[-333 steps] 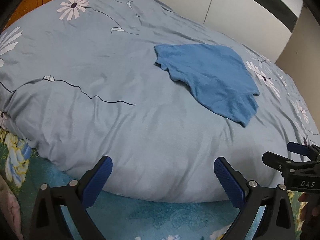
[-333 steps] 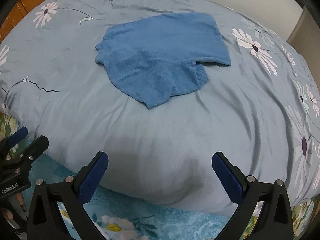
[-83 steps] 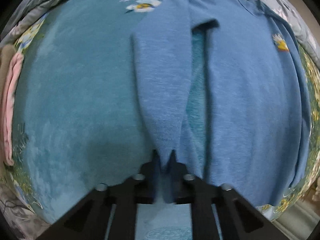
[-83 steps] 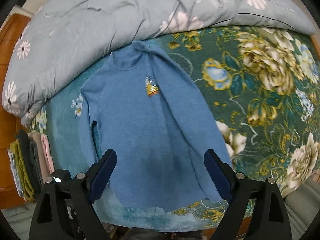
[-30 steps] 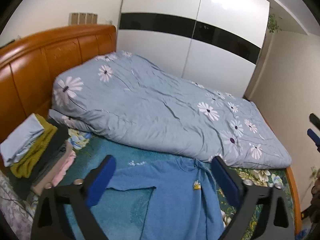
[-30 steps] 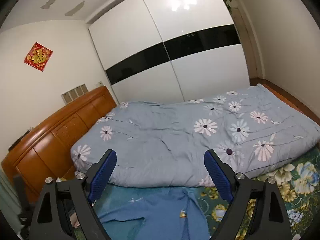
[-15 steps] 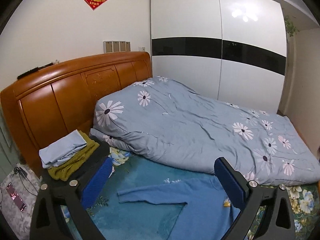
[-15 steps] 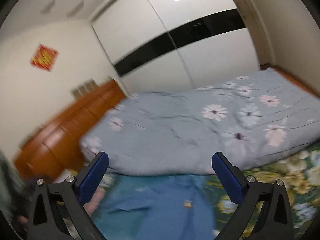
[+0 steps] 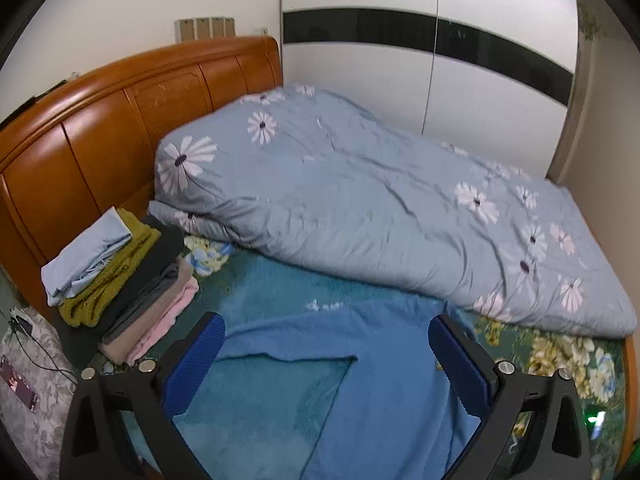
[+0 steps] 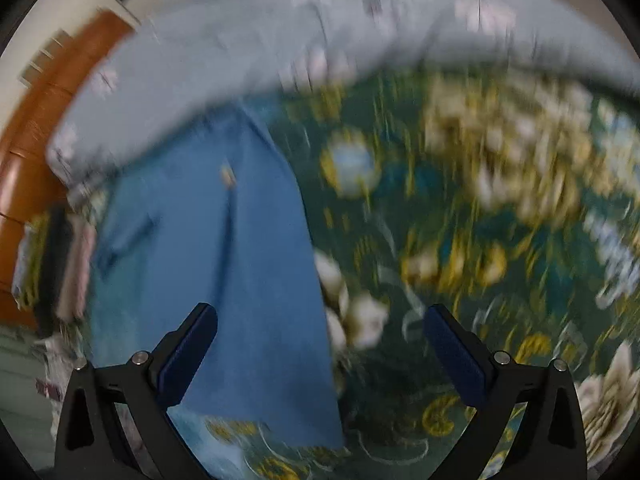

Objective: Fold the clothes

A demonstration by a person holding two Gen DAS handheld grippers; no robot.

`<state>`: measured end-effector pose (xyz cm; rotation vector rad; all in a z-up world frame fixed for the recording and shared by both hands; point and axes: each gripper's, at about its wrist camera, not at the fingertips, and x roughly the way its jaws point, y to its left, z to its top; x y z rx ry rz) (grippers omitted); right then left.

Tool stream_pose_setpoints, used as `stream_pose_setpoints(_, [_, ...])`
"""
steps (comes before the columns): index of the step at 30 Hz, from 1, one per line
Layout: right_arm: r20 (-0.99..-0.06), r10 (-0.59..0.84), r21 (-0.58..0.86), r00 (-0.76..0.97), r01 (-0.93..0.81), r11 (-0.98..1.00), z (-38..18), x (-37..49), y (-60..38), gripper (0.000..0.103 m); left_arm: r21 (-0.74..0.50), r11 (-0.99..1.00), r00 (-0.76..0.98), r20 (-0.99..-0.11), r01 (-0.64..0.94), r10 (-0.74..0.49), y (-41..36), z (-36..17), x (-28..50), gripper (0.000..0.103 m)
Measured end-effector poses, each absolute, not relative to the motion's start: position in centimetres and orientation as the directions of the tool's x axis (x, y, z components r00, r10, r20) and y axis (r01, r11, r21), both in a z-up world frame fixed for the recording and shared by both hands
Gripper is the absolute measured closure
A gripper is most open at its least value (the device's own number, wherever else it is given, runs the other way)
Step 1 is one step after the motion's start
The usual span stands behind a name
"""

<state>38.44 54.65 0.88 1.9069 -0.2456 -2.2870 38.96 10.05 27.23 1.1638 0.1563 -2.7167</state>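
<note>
Fingers (image 9: pixel 196 364) of both grippers gape wide, empty, above blue sweater (image 9: pixel 360 380).

Left wrist faces headboard (image 9: pixel 120 120), right wrist looks down, both share sweater (image 9: pixel 360 380)

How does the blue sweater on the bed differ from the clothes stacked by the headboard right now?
The blue sweater lies spread out flat in a single layer with one sleeve stretched sideways; the stack of clothes is already folded and piled up. The sweater is one blue garment; the stack mixes light blue, olive, dark, grey, tan and pink pieces. Both rest on the teal floral bedsheet, and neither is in a gripper.
</note>
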Motion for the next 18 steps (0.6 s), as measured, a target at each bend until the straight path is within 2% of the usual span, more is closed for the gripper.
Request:
stream_pose_setpoints(8, [-0.980, -0.199, 0.199, 0.007, -0.030, -0.980, -6.2, 40.6, 54.0, 0.000, -0.006, -0.987, -0.598, -0.796, 0.163, -0.094, 11.5, 24.8, 36.6, 0.000])
stream_pose_setpoints(9, [-0.980, -0.196, 0.195, 0.023, -0.021, -0.981, -6.7, 40.7, 53.8, 0.004, -0.006, -0.987, -0.593, -0.800, 0.162, -0.092, 11.6, 24.6, 36.5, 0.000])
stream_pose_setpoints(12, [-0.978, -0.199, 0.199, 0.067, -0.004, -0.980, -8.0, 40.9, 53.0, 0.027, -0.007, -0.987, -0.577, -0.812, 0.159, -0.087, 11.8, 24.1, 36.1, 0.000])
stream_pose_setpoints(15, [-0.977, -0.195, 0.195, 0.087, -0.005, -0.981, -8.4, 41.1, 52.7, 0.033, -0.007, -0.988, -0.560, -0.824, 0.156, -0.082, 12.0, 23.6, 35.7, 0.000])
stream_pose_setpoints(17, [-0.972, -0.213, 0.212, 0.098, -0.023, -0.977, -8.4, 41.3, 52.6, 0.061, -0.008, -0.988, -0.549, -0.832, 0.153, -0.079, 12.1, 23.3, 35.4, 0.000])
stream_pose_setpoints(18, [-0.970, -0.222, 0.220, 0.103, -0.032, -0.975, -8.4, 41.4, 52.6, 0.078, -0.008, -0.988, -0.544, -0.835, 0.152, -0.077, 12.2, 23.2, 35.3, 0.000])
